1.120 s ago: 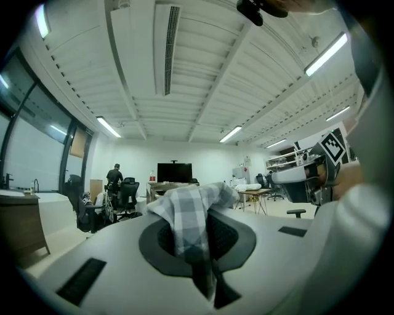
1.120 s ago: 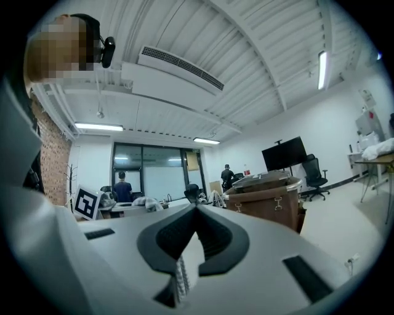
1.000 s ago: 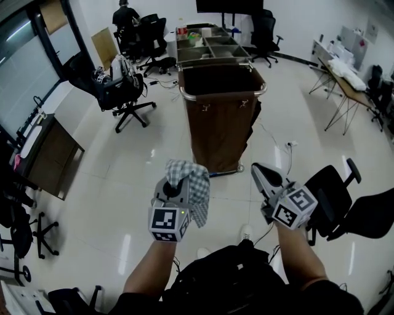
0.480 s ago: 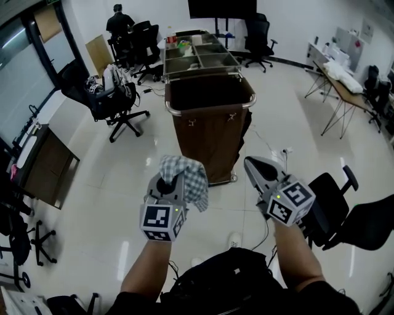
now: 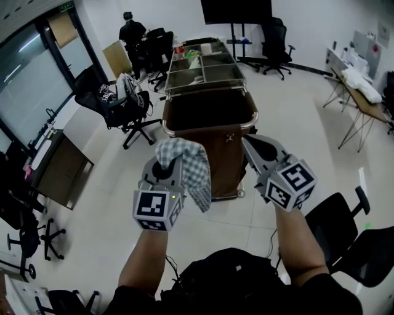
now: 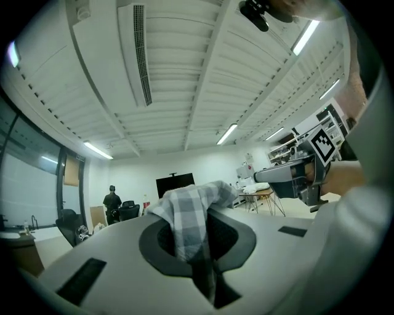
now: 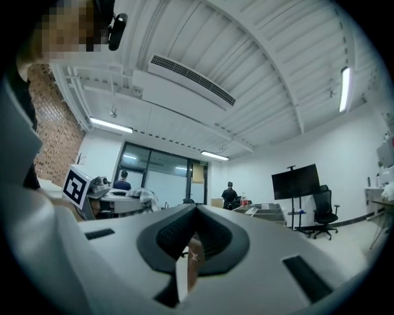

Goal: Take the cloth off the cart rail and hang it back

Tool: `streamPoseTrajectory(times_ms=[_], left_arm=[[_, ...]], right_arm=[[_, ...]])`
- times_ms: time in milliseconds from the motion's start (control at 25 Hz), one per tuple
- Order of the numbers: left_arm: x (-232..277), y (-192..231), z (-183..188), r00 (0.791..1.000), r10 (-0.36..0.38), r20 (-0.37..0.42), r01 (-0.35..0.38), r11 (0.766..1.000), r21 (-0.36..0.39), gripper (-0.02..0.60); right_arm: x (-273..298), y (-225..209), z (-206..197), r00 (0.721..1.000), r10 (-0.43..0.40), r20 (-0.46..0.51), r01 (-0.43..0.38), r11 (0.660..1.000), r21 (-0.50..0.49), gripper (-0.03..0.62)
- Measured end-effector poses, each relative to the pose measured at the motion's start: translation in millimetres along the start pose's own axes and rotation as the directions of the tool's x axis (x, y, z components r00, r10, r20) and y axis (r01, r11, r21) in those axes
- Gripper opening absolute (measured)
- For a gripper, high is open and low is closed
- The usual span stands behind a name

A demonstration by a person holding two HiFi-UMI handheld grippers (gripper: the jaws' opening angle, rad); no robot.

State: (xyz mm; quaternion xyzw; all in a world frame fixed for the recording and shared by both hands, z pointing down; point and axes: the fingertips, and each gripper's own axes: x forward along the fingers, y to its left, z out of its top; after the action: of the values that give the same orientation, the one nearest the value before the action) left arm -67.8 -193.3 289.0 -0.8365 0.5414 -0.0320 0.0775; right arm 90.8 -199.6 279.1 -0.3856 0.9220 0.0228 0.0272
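Open-plan office, glossy pale tile floor [image 5: 98,203], glass wall down the left side, rolling chairs scattered around. The checked cloth [image 5: 192,171] sits in the lower middle of the head view, off the cart and up in the air. It's pinched in the left gripper [image 5: 167,165], whose jaws are clamped tight on a bunched bit while the rest flops over the tip and hangs down the right side. The right gripper [image 5: 251,146] is just to the right at about the same height. Its jaws are pressed together with only a sliver of gap and nothing in them.

Right behind both, centre frame, is the cart [image 5: 229,161]: brown bag, chrome rail [image 5: 208,130] running round the open mouth, nothing hanging on the part I can see. Grey trays [image 5: 203,64] sit on its far end. Further out there's a black office chair [image 5: 123,104] piled with stuff left of the cart, a person in dark clothes [image 5: 132,31] at the upper left, a black screen [image 5: 236,9] top centre and a table [image 5: 363,92] at the right edge
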Motion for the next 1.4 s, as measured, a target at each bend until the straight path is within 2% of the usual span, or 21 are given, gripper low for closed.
streamPoseTrajectory(times_ms=[200,480,680,1000,1240,1320,1360,1400], left_arm=[[43,-3,14,0.999,0.049,-0.005,-0.049,0.999,-0.006,0.021],[101,12,55,0.999,0.034,0.02,-0.034,0.999,0.027,0.021],[157,32,63,0.999,0.011,0.032,-0.012,1.0,0.028,0.021],[253,65,15,0.997,-0.069,-0.02,0.069,0.998,-0.003,0.025],[308,84,-54,0.98,-0.148,-0.131,0.139,0.987,-0.078,0.037],[318,84,-73,0.969,-0.187,-0.163,0.171,0.98,-0.105,0.071],[321,83,-80,0.963,-0.204,-0.174,0.186,0.976,-0.116,0.111],[324,83,-86,0.958,-0.219,-0.184,0.198,0.972,-0.127,0.177]], right_arm=[[3,-35,-1,0.999,0.044,0.002,-0.044,0.999,0.003,0.015],[19,-70,4,0.999,0.036,0.037,-0.037,0.999,0.035,0.015],[42,-89,3,1.0,0.012,0.022,-0.012,1.0,0.02,0.015],[89,-131,-12,0.998,-0.064,-0.022,0.064,0.998,-0.002,0.015],[123,-157,-36,0.992,-0.103,-0.073,0.105,0.994,0.016,0.015],[132,-163,-44,0.989,-0.112,-0.092,0.115,0.993,0.02,0.015],[136,-166,-48,0.988,-0.115,-0.101,0.118,0.993,0.023,0.015],[140,-168,-51,0.987,-0.117,-0.109,0.12,0.992,0.027,0.015]])
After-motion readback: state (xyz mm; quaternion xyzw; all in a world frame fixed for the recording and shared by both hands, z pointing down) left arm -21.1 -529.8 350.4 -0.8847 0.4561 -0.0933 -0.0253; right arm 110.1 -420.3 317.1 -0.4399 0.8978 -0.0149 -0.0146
